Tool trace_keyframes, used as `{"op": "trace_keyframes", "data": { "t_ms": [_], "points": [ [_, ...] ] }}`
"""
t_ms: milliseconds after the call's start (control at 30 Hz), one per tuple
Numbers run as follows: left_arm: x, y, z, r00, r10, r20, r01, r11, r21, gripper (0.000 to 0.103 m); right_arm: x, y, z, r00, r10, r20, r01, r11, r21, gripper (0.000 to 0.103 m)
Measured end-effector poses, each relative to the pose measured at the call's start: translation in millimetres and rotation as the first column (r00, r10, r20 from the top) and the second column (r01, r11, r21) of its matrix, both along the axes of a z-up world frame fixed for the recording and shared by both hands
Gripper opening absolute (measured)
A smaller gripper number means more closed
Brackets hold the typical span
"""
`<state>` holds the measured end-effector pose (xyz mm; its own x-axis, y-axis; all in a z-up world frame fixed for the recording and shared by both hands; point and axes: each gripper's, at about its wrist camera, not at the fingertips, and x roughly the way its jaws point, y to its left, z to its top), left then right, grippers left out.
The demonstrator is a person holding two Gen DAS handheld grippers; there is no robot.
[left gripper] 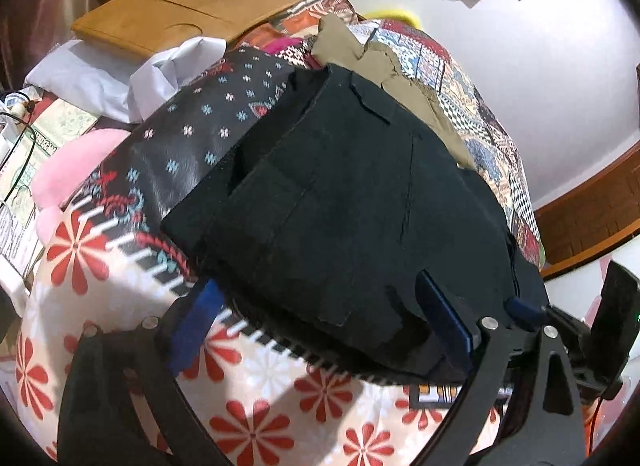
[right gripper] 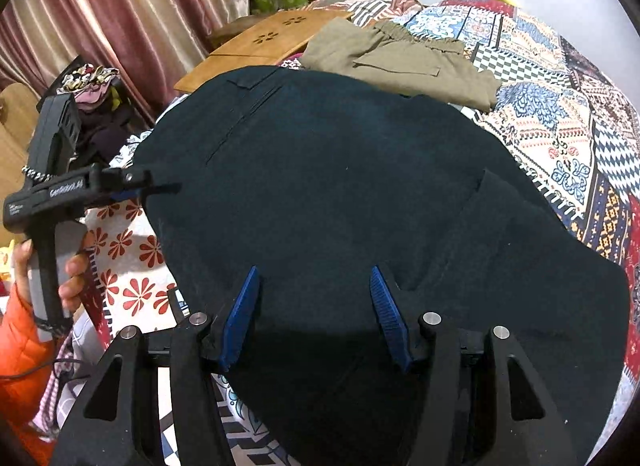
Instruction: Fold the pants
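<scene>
Dark pants (right gripper: 340,193) lie folded on the patterned bed; they also show in the left wrist view (left gripper: 340,205). My right gripper (right gripper: 316,286) is open, its blue fingers (right gripper: 244,306) spread over the near edge of the pants, holding nothing. My left gripper (left gripper: 320,298) is open at the pants' left edge, one blue finger (left gripper: 200,314) on the floral sheet, the other (left gripper: 444,314) on the cloth. In the right wrist view the left gripper (right gripper: 156,187) sits at the pants' left edge, held by a hand.
Folded khaki pants (right gripper: 396,61) lie behind the dark pants. A wooden lap table (right gripper: 260,41) stands at the back left, with curtains (right gripper: 120,17) beyond. White cloth (left gripper: 120,77) and a pink item (left gripper: 68,173) lie left of the bed.
</scene>
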<state>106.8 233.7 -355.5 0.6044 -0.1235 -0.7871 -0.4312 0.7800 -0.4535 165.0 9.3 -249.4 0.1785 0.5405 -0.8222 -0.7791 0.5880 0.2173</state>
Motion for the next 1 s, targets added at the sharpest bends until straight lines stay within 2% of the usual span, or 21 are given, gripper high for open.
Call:
{"op": "trace_keyframes", "data": {
  "t_ms": [33,167,267,333,400,533,700,1000],
  "points": [
    [1.9,0.1,0.8,1.000,0.011,0.004,-0.011,1.000,0.012,0.095,0.0,-0.4,-0.8,1.000,0.001,-0.005,-0.001,1.000,0.001,0.054],
    [8.1,3.0,2.4,0.998,0.056,-0.007,-0.056,0.995,0.084,0.070,2.5,-0.5,-3.4,1.000,-0.001,-0.017,0.001,1.000,0.006,0.055],
    [10.6,8.3,2.1,0.997,0.079,0.001,-0.079,0.992,0.095,0.057,2.3,-0.3,-4.4,1.000,-0.001,-0.022,0.001,1.000,0.009,0.056],
    [12.0,9.9,2.0,0.997,0.074,0.005,-0.075,0.992,0.100,0.053,1.4,0.2,-4.3,1.000,-0.001,-0.022,0.001,1.000,0.009,0.056],
    [15.0,3.3,4.8,0.999,0.037,-0.009,-0.035,0.985,0.171,0.046,1.9,-0.4,-4.4,1.000,-0.001,-0.022,0.001,1.000,0.009,0.056],
    [14.8,-9.0,14.2,1.000,-0.002,-0.010,0.005,0.962,0.271,0.038,0.5,-2.7,-1.0,1.000,-0.010,-0.016,0.010,1.000,0.011,0.056],
    [8.3,-4.5,29.4,1.000,-0.002,0.022,-0.004,0.959,0.282,0.027,4.3,-15.9,13.7,0.999,-0.039,-0.004,0.039,0.999,0.038,0.056],
    [-14.6,-13.2,64.7,0.998,-0.030,0.058,0.006,0.929,0.370,0.024,11.7,-74.1,39.9,0.983,-0.177,0.054,0.173,0.982,0.077,0.056]
  ]
}}
